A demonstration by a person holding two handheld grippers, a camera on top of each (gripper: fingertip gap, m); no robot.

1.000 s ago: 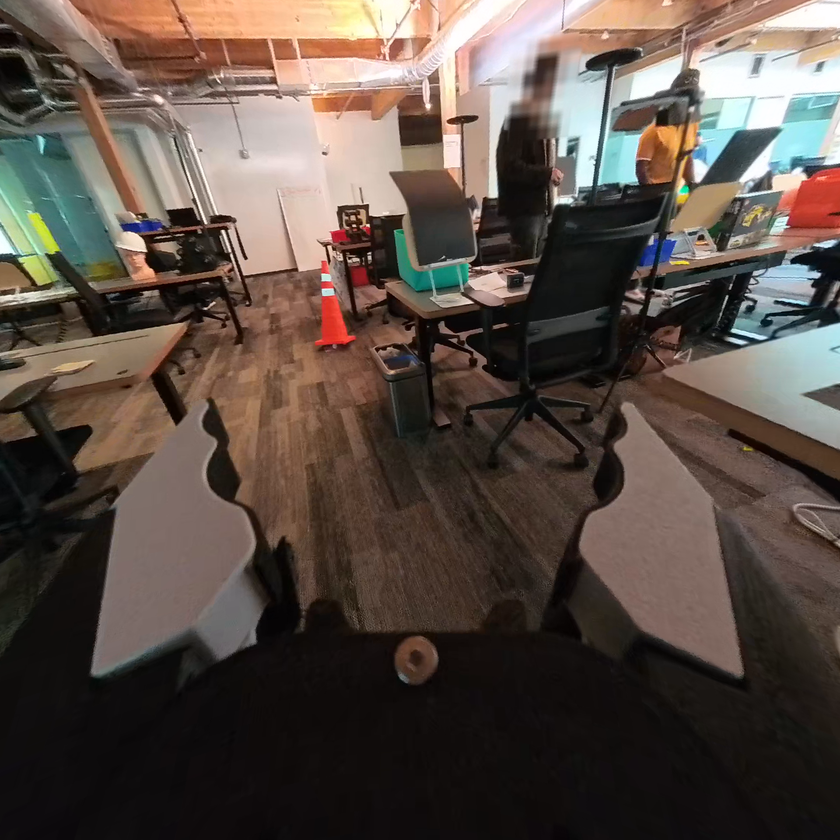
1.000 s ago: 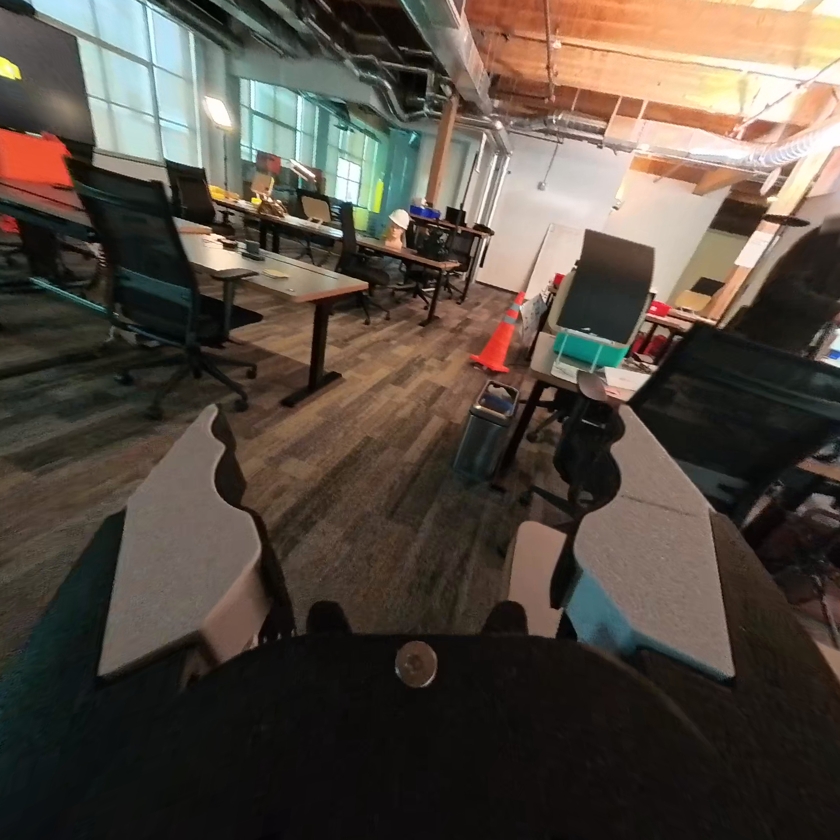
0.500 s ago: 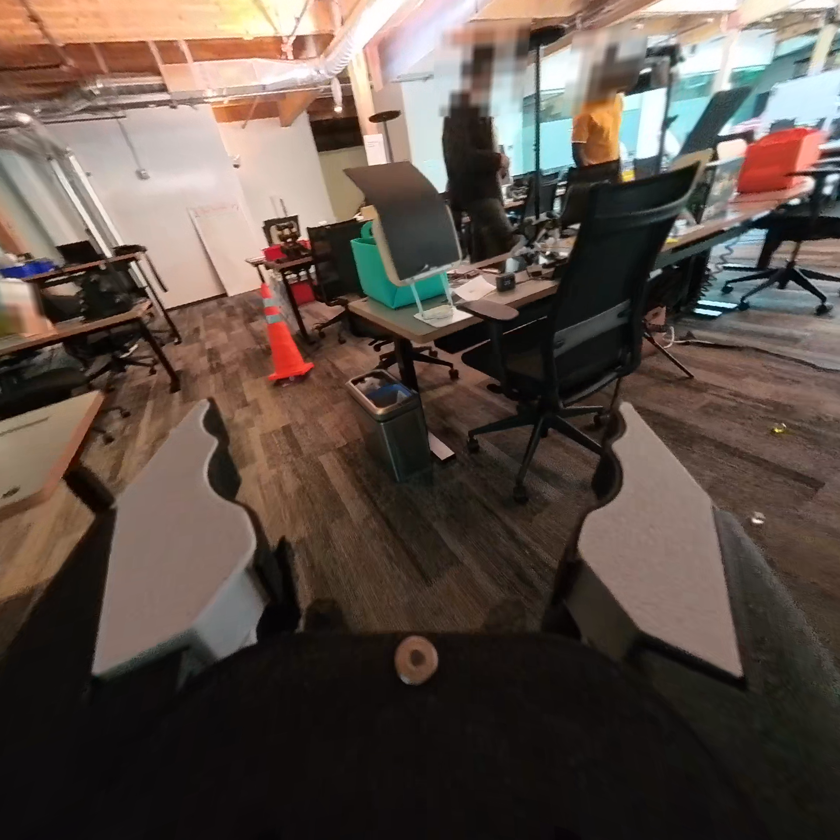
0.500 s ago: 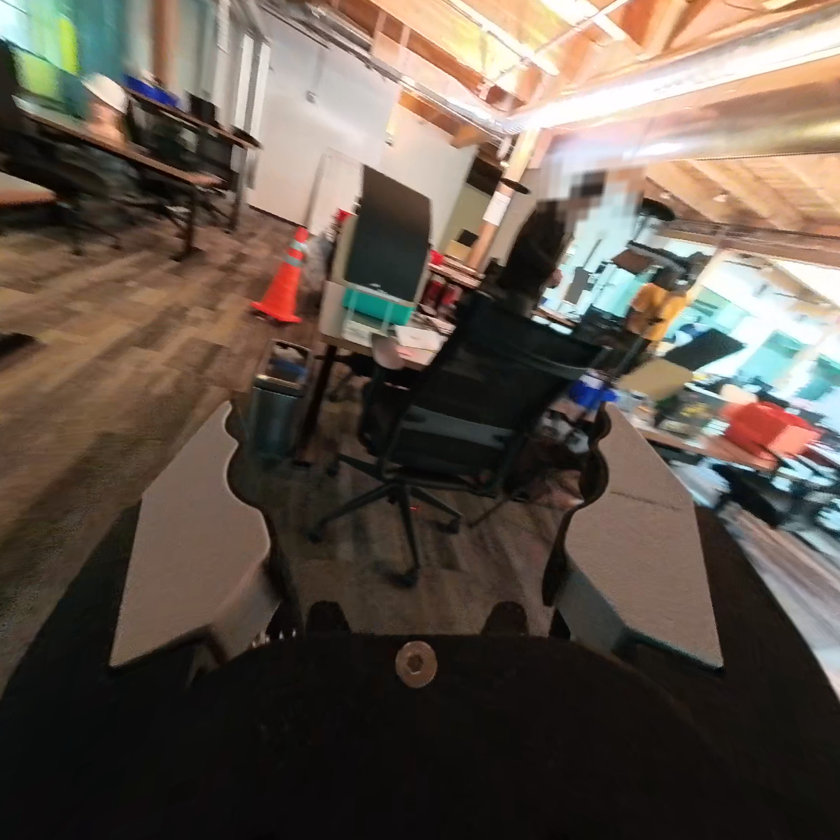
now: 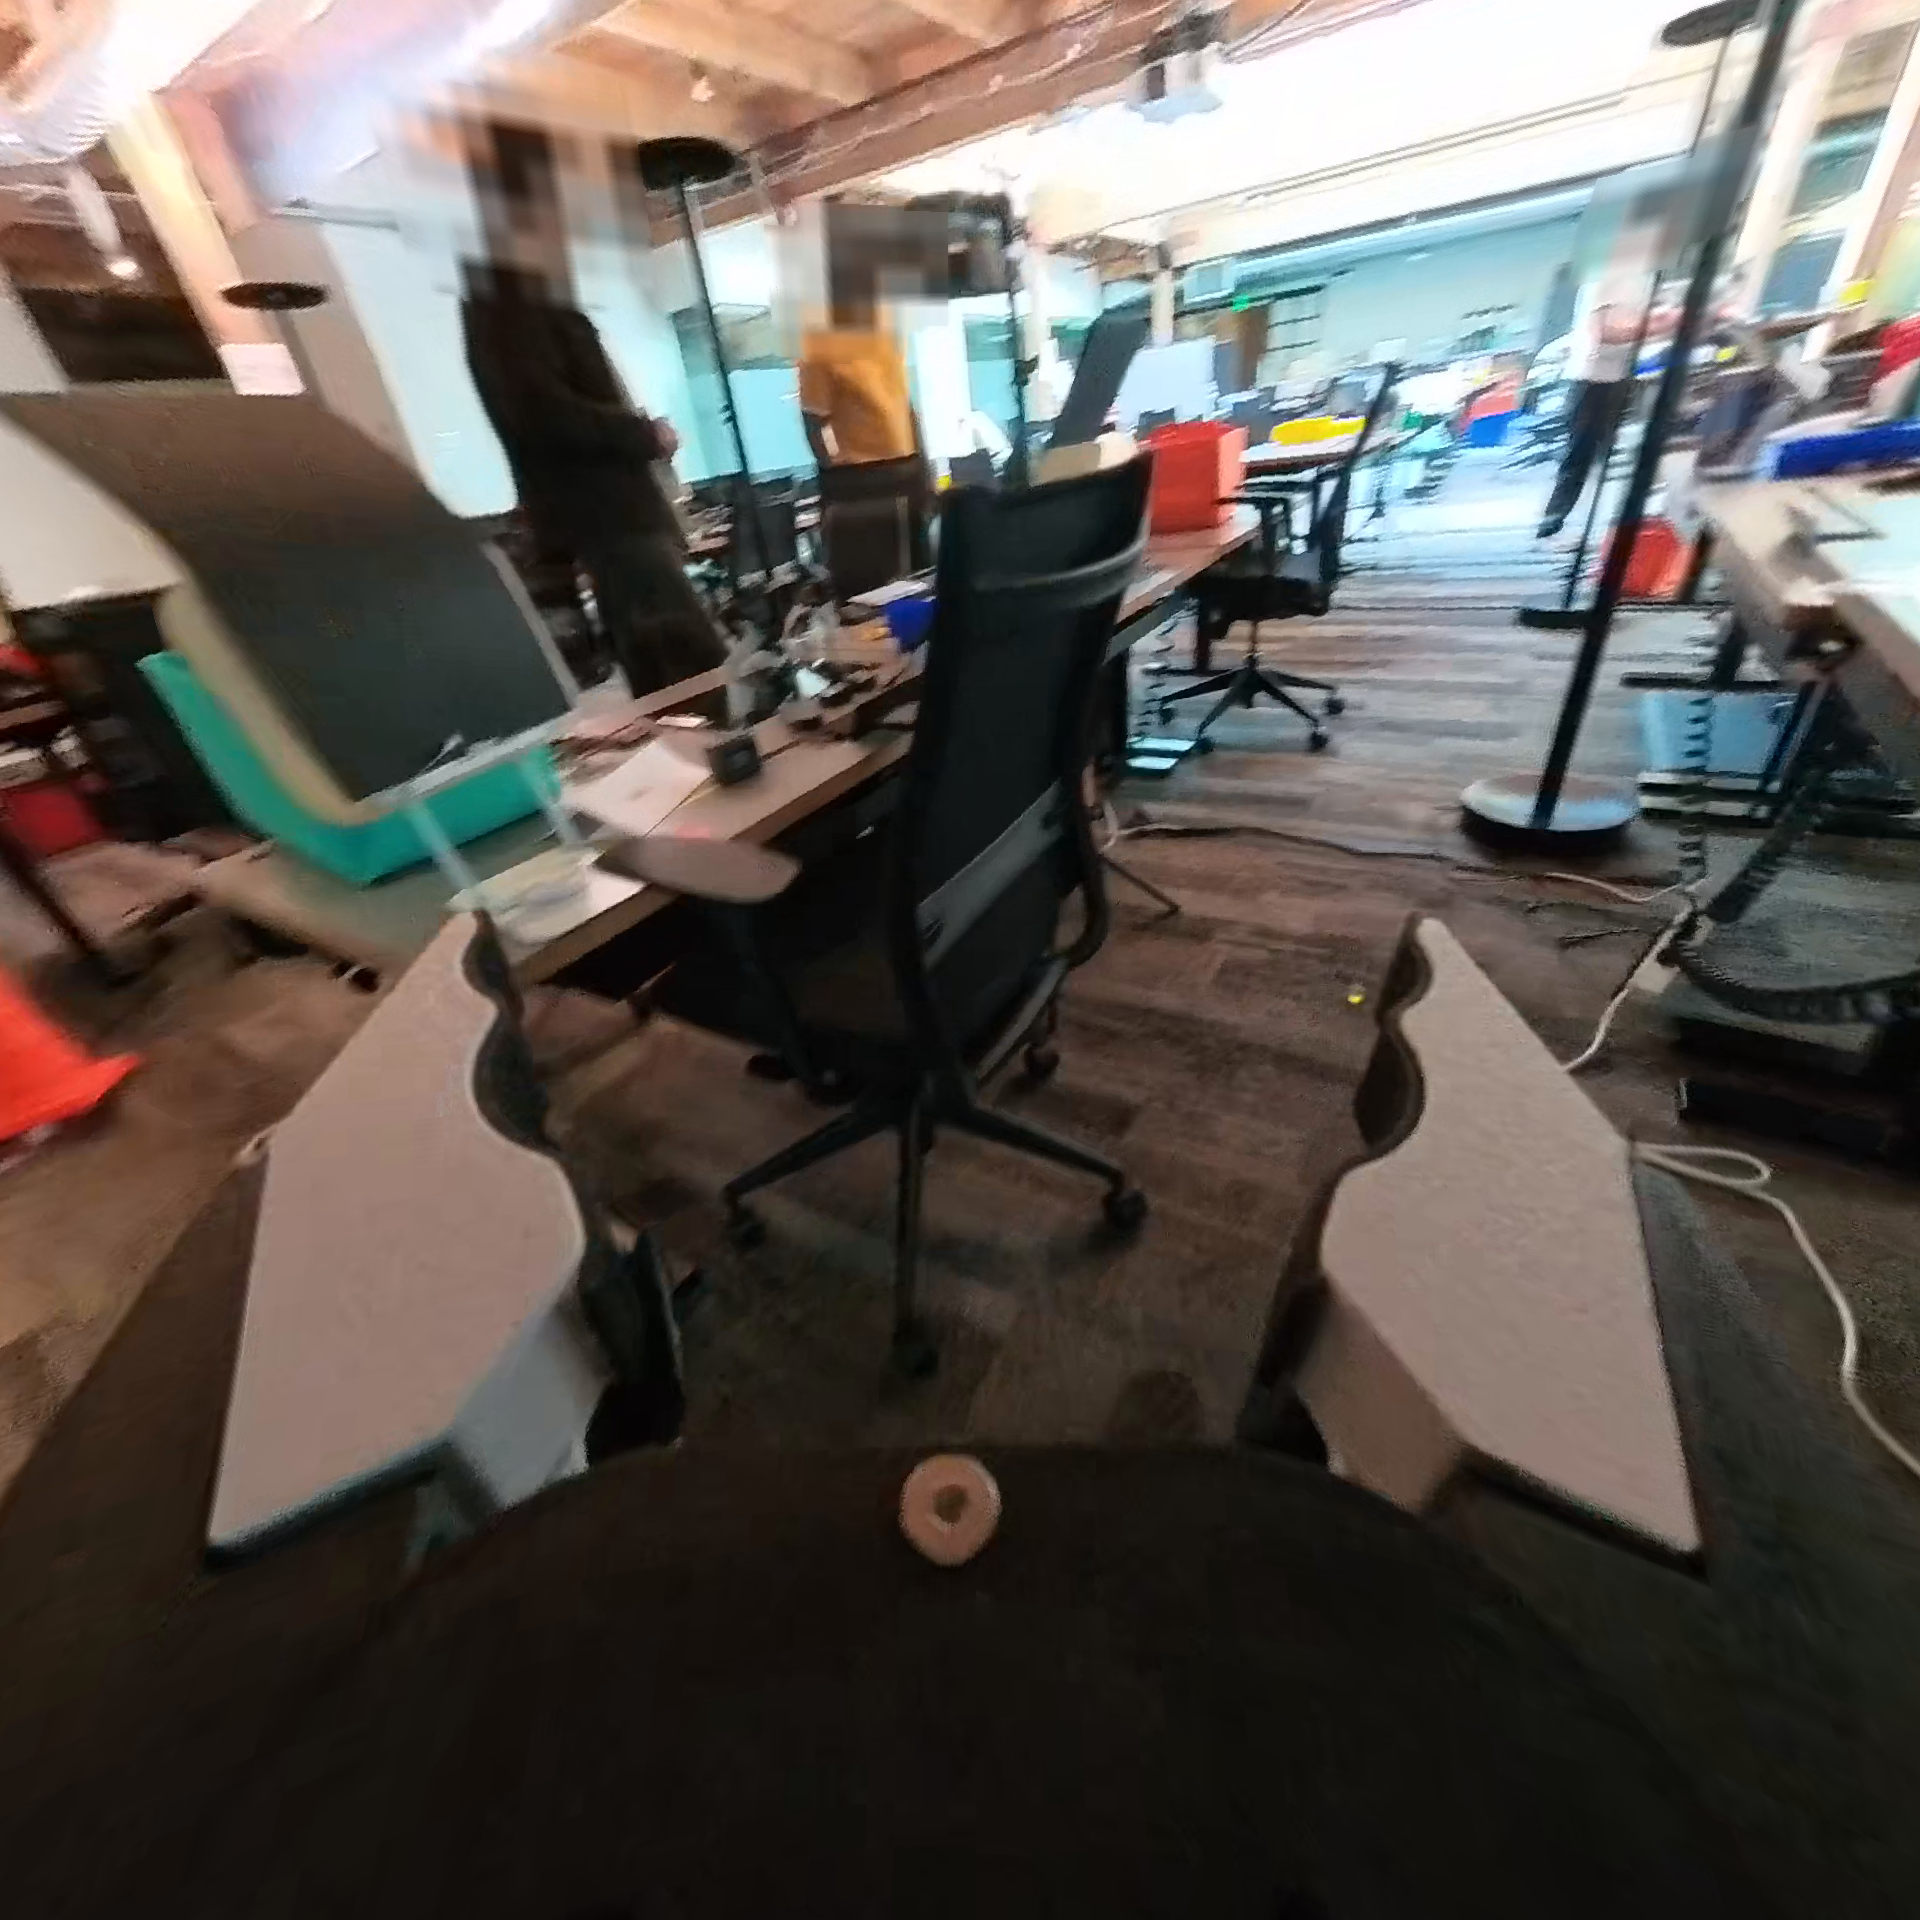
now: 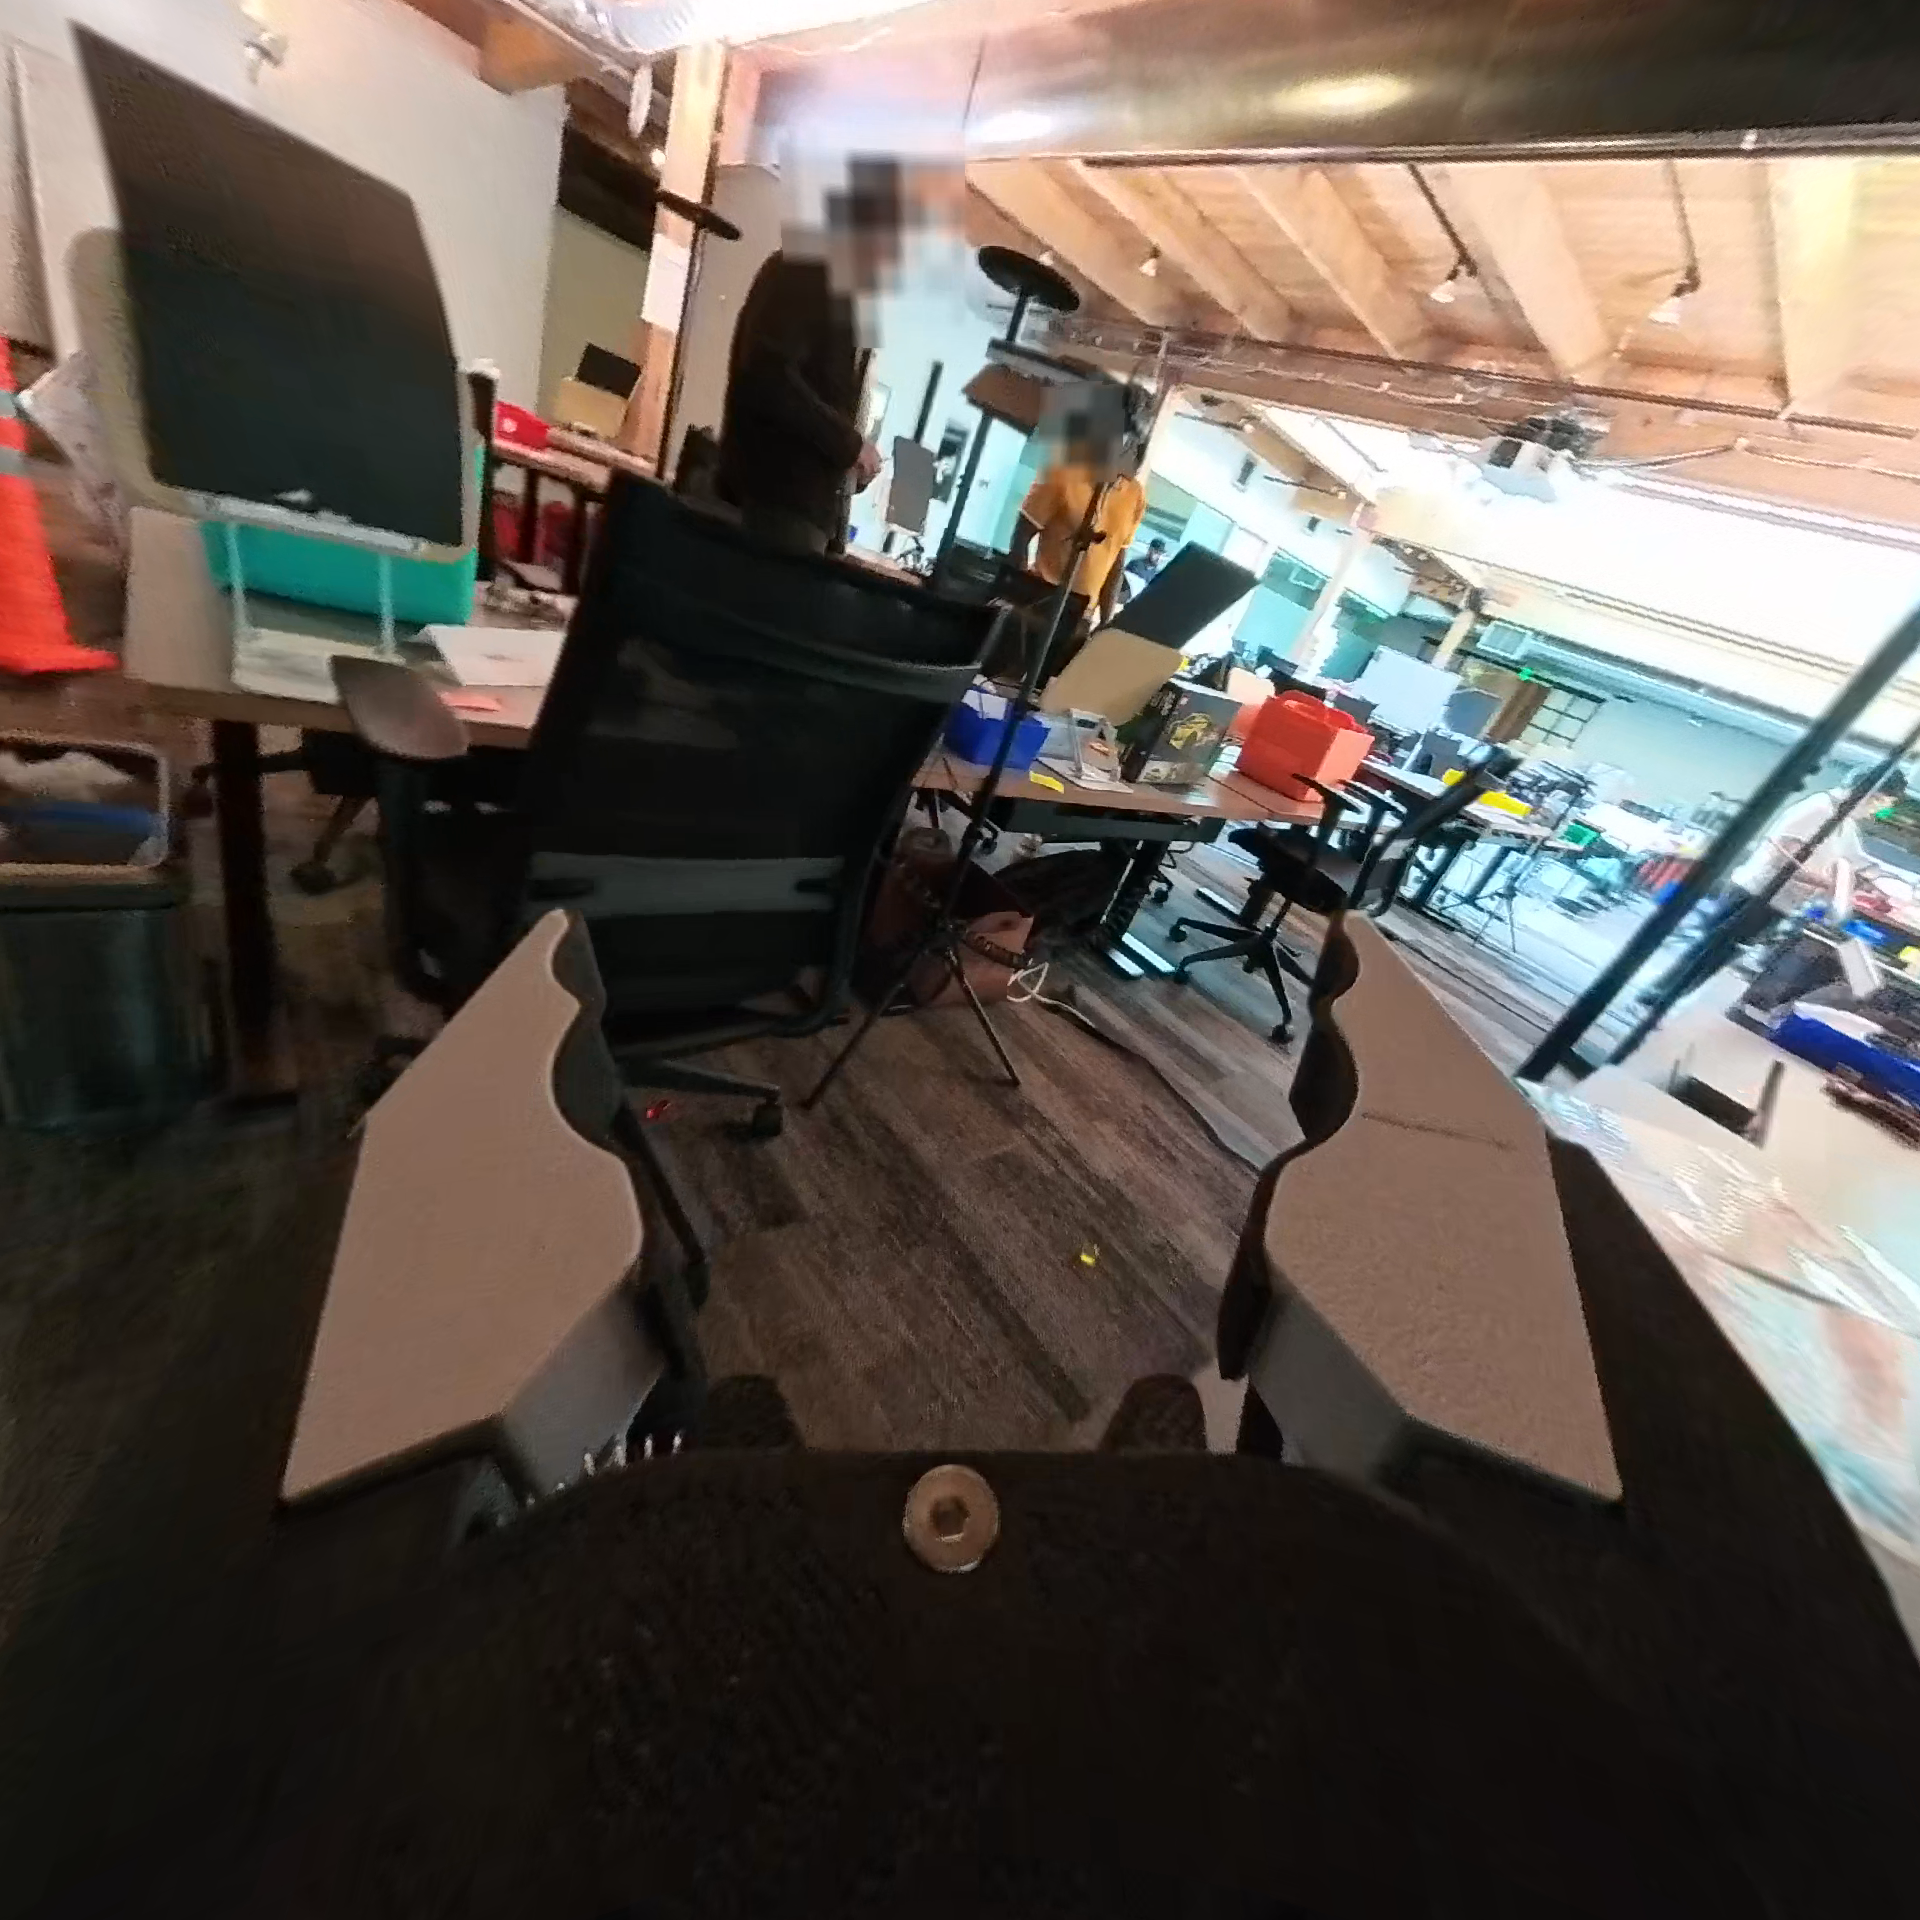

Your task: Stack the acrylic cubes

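Left gripper (image 5: pixel 940 935): jaws spread wide, nothing between pads, held in air well above dark wood-pattern floor (image 5: pixel 1195 1039). Nearest ahead: black mesh-back office chair (image 5: pixel 997 790), pushed up to long wooden desk (image 5: pixel 790 769) bearing teal plastic bin (image 5: pixel 312 810).

Right gripper (image 6: pixel 951 935): jaws also wide, bare. Same chair (image 6: pixel 717 727) ahead-left, thin black tripod stand (image 6: pixel 977 831) beyond, pale tabletop (image 6: pixel 1714 1195) just beside right finger.

left wrist: faces office chair (image 5: pixel 997 790) | right wrist: same chair, nearer
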